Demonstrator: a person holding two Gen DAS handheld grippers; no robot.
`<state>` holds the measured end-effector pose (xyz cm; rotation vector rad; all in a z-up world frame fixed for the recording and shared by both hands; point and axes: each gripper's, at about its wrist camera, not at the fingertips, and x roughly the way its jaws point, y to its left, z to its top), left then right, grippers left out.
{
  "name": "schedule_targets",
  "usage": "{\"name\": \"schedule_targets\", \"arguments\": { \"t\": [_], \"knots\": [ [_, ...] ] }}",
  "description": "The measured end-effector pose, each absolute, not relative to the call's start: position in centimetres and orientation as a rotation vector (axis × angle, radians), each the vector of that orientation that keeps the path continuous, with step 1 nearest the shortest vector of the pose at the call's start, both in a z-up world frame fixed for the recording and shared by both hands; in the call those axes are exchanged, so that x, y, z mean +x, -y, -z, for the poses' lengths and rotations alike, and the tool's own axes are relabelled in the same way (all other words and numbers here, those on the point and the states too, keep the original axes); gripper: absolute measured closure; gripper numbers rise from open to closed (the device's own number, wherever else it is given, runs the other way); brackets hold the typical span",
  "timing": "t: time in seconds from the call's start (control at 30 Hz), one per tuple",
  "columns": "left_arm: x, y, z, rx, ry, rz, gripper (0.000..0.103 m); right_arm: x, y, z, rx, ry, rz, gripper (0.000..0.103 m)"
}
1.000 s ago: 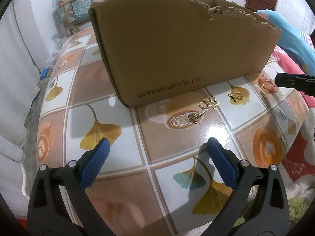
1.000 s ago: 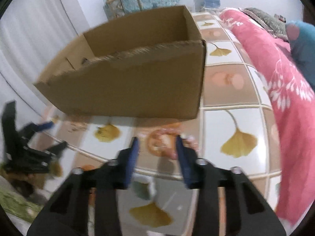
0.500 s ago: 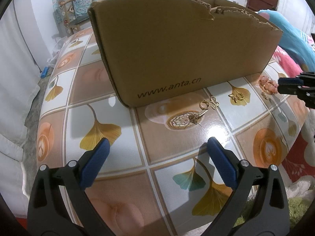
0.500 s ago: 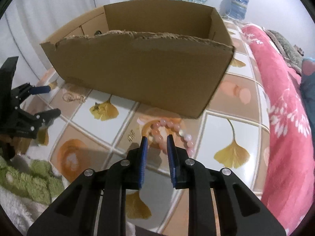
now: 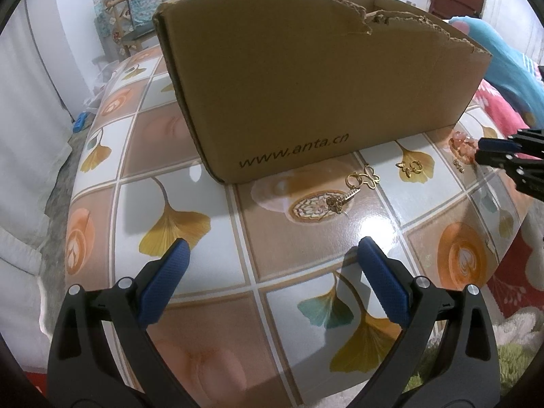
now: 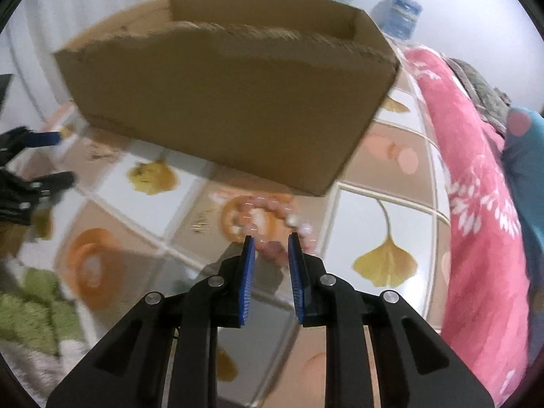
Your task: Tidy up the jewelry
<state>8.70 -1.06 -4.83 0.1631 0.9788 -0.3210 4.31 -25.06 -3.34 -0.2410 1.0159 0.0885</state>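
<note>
From my right tongs' camera the whole scene is smeared, so the pink bead bracelet (image 6: 268,217) between my blue fingertips (image 6: 250,261) shows only as soft blobs, and I cannot tell whether the pads touch it. The small gold piece (image 6: 200,226) beside it is too blurred to name. The cardboard box (image 6: 231,102) hides its own floor behind the torn front wall in both views. From my left tongs' camera my right gripper (image 5: 481,151) is cut off by the picture's edge and covers part of the bracelet (image 5: 462,142). The tiny charm (image 5: 459,166) nearby is too small to make out.
</note>
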Motion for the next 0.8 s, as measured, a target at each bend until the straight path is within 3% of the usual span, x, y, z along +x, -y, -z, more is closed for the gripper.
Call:
{"name": "schedule_targets", "arguments": {
  "t": [0.27, 0.6, 0.8],
  "knots": [
    [7.5, 1.6, 4.0, 0.214, -0.947, 0.317, 0.007, 3.7, 25.7, 1.0, -0.075, -0.949, -0.141, 0.083],
    [6.2, 3.0, 2.5, 0.211, -0.874, 0.391, 0.009, 3.8, 21.3, 2.4, 0.001, -1.011, -0.262, 0.083],
    [6.8, 3.6, 2.1, 0.236, -0.858, 0.386, 0.029, 4.7, 21.7, 2.7, 0.059, -1.031, -0.248, 0.083]
  ]
}}
